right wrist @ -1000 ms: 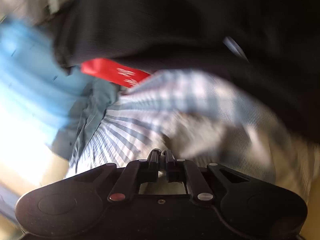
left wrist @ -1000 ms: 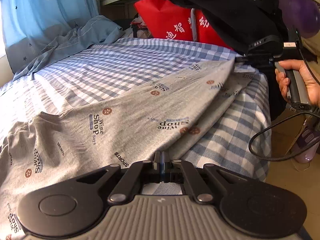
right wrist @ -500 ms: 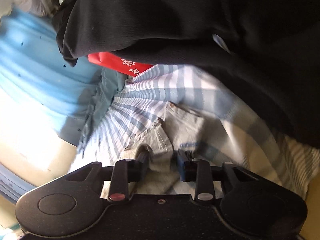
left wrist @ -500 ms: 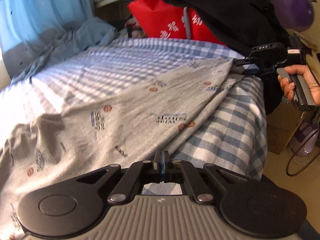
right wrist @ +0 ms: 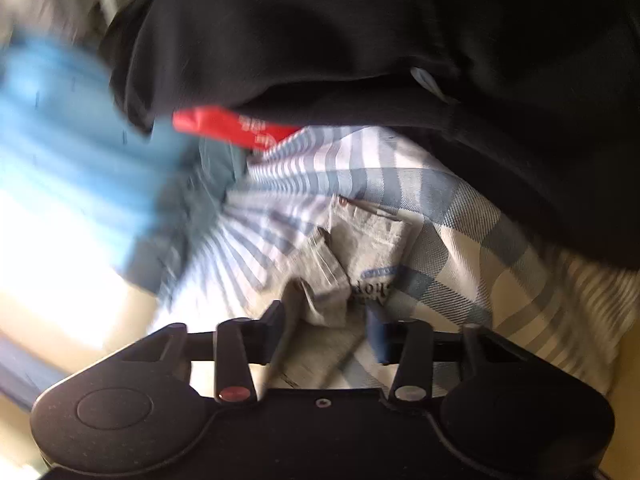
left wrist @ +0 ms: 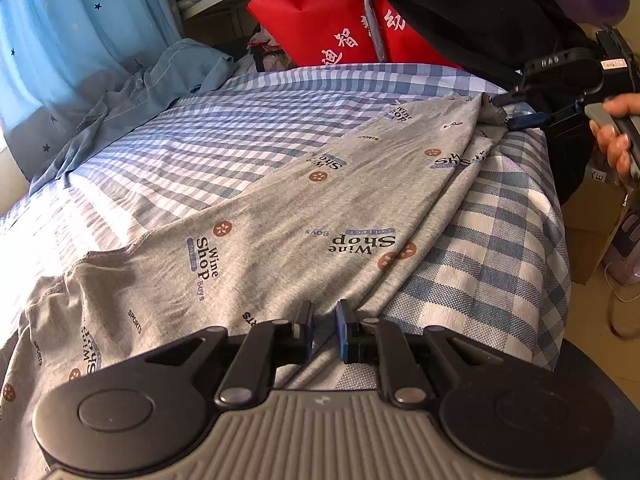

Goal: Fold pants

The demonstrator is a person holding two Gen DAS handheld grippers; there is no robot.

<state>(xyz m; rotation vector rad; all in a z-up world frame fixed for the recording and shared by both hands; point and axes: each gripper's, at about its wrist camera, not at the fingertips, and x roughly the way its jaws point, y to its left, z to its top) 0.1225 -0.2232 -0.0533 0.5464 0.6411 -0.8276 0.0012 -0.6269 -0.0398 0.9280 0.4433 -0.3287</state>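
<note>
Grey printed pants (left wrist: 280,216) lie stretched across a blue checked bed sheet (left wrist: 224,136), legs laid one on the other. My left gripper (left wrist: 323,322) sits over the near edge of the pants with its jaws a little apart, holding nothing. My right gripper (left wrist: 506,110) shows at the far right of the left wrist view, at the cuff end. In the right wrist view my right gripper (right wrist: 326,318) is open, with the crumpled grey cuffs (right wrist: 352,264) lying loose between and ahead of its fingers.
A red bag with white characters (left wrist: 336,28) and black clothing (left wrist: 460,4) are piled at the bed's far end. A blue-grey garment (left wrist: 132,96) lies at the far left under a blue curtain (left wrist: 68,32). The bed edge drops off on the right (left wrist: 556,240).
Both grippers have opened: the right let go of the cuffs half a second ago and opened wider; the left has just released the near edge. The pants lie flatter.
</note>
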